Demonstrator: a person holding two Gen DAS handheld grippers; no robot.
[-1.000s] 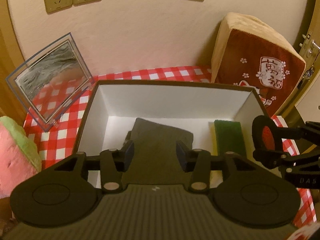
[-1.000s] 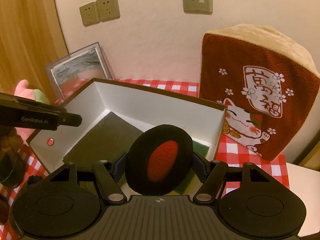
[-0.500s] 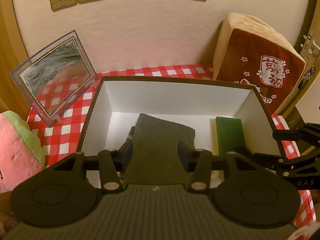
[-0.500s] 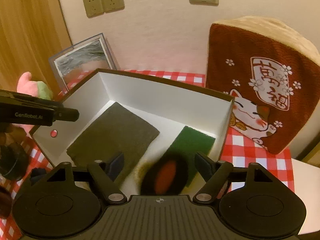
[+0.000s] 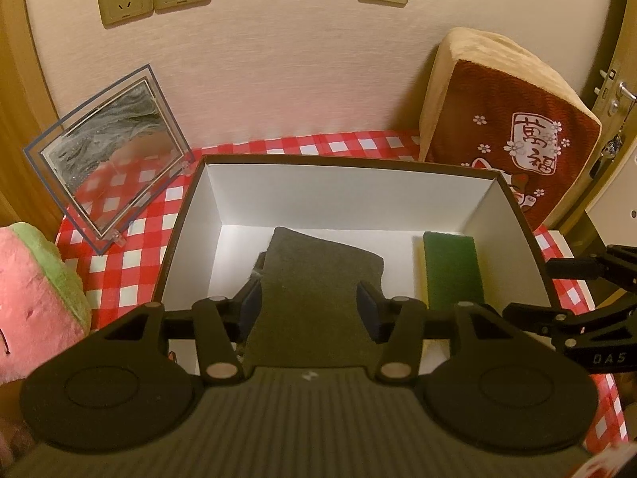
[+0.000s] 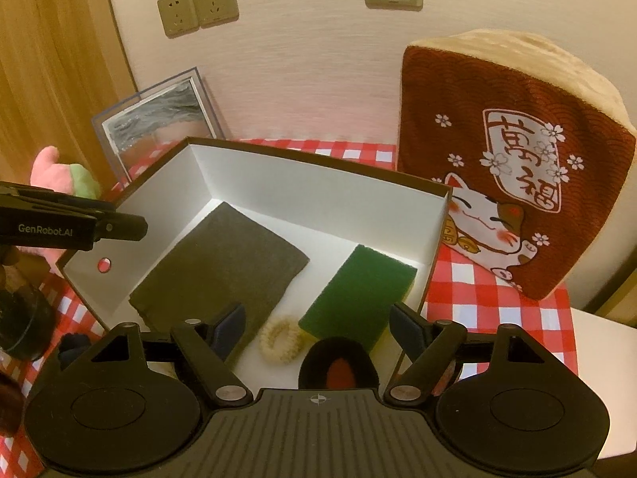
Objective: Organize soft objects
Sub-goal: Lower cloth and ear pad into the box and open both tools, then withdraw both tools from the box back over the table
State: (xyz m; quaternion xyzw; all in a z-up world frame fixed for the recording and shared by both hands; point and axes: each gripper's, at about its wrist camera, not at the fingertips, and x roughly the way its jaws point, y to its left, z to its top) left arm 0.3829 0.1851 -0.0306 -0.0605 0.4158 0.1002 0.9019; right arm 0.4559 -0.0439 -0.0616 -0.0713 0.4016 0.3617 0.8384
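An open box with white inside walls [image 5: 342, 191] [image 6: 318, 195] stands on the red checked cloth. In it lie a grey cloth [image 5: 314, 279] [image 6: 223, 267], a green sponge [image 5: 452, 271] [image 6: 358, 294], a cream hair tie [image 6: 279, 338] and a black round pad with a red centre [image 6: 338, 368] at the near edge. My right gripper [image 6: 318, 324] is open and empty above the pad. My left gripper [image 5: 310, 306] is open and empty over the grey cloth. The right gripper shows in the left wrist view [image 5: 573, 310].
A maroon lucky-cat cushion [image 6: 509, 183] [image 5: 505, 127] leans on the wall at the right. A clear picture frame [image 5: 107, 151] [image 6: 159, 119] stands at the back left. A watermelon plush [image 5: 36, 302] lies at the left. Wall sockets [image 6: 199, 10] are above.
My right gripper opened and dropped the black and red pad into the box, then drew back. The left gripper rose slightly and stayed open.
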